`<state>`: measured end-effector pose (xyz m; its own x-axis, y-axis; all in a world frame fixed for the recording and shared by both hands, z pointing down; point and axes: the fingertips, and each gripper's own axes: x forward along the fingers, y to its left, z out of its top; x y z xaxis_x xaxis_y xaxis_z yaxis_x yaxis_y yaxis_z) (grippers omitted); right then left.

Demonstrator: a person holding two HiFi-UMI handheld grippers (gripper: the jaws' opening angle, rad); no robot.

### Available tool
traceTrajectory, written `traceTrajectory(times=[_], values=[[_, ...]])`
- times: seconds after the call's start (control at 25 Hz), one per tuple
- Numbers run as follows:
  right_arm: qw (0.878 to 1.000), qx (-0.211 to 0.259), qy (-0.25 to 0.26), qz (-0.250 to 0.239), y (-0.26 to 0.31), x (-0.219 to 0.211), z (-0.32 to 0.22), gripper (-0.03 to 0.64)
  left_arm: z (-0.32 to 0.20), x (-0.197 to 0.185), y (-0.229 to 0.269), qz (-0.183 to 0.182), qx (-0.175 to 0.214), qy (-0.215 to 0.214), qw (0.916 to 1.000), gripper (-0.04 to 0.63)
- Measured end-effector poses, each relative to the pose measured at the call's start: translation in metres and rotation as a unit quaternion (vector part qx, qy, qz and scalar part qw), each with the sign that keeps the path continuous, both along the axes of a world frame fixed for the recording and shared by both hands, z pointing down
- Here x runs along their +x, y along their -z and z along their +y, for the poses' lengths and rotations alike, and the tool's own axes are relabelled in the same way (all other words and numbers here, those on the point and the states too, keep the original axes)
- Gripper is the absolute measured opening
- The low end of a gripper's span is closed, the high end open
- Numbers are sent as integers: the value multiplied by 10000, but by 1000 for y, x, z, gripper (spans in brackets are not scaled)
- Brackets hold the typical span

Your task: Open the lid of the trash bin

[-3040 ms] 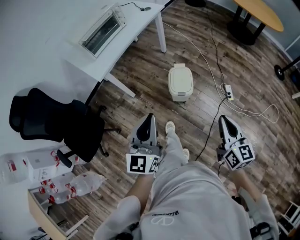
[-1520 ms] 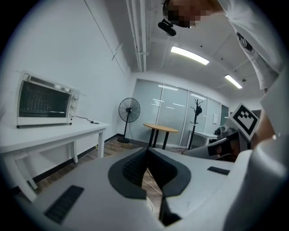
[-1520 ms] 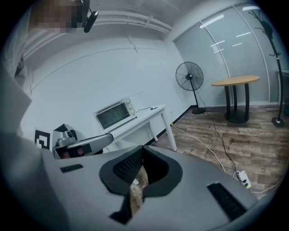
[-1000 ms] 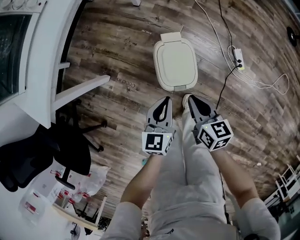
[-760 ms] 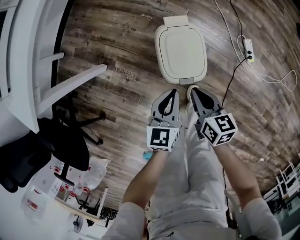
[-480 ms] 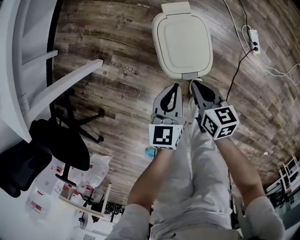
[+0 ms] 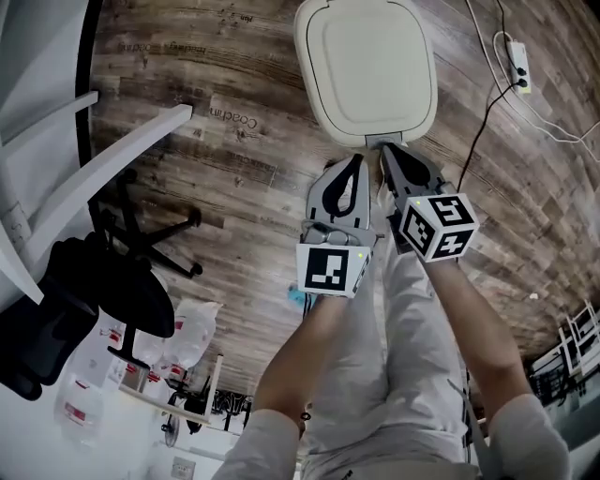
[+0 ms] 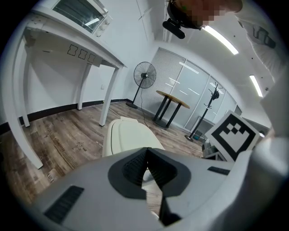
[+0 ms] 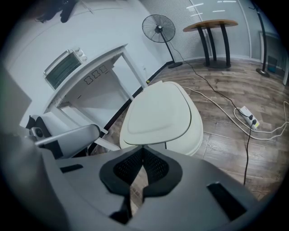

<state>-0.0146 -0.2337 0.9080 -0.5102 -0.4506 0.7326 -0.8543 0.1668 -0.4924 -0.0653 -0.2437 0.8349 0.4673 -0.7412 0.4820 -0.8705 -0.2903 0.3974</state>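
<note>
- The left gripper (image 7: 353, 165) is held low over the wooden floor (image 7: 234, 112). In the left gripper view its jaws are pressed together at the tips, with nothing between them.
- The right gripper (image 7: 391, 154) is just beside it on the right. Its jaws are also closed and empty, and its marker cube (image 7: 438, 226) is tilted.
- The trash bin (image 7: 314, 103) stands on the floor directly ahead of both grippers, close to their tips. It is cream-coloured with rounded corners.
- Its lid (image 7: 367, 58) lies flat and shut on the bin.
- A small grey tab (image 7: 382, 141) sticks out from the bin's near edge, just in front of the right gripper's tips. Whether they touch cannot be told.
- Neither gripper rests on the lid.
- To the right of the right gripper, a power strip (image 7: 518, 60) and its cables lie on the floor, well apart from the bin.
- Left of the left gripper are a white worktop (image 8: 67, 36) carrying a toaster oven (image 8: 81, 10), and nearer the person a black office chair (image 7: 103, 291).
- Beyond the bin, far ahead of the grippers, stand a pedestal fan (image 9: 158, 28) and a round wooden table (image 9: 212, 23).
- The person's legs in light trousers (image 7: 394, 375) show below the grippers.
</note>
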Motion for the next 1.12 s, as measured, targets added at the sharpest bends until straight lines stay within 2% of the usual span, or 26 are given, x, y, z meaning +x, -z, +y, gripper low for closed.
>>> traceTrajectory(times=[0.16, 0.32, 0.48, 0.88, 1.12], values=[[9999, -77, 84, -12, -9, -3, 5, 17, -1, 2, -3, 32, 3, 11, 10000, 2], [9997, -156, -133, -163, -12, -3, 3, 15, -4, 4, -2, 86, 36, 30, 10000, 2], [9998, -117, -162, -96, -13, -4, -3, 15, -7, 0, 3, 117, 80, 97, 9999, 2], [9994, 320, 46, 80, -11, -4, 2, 15, -2, -16, 1, -48, 202, 130, 9997, 2], [9991, 427, -41, 70, -11, -5, 1, 15, 3, -19, -4, -27, 174, 170, 9997, 2]])
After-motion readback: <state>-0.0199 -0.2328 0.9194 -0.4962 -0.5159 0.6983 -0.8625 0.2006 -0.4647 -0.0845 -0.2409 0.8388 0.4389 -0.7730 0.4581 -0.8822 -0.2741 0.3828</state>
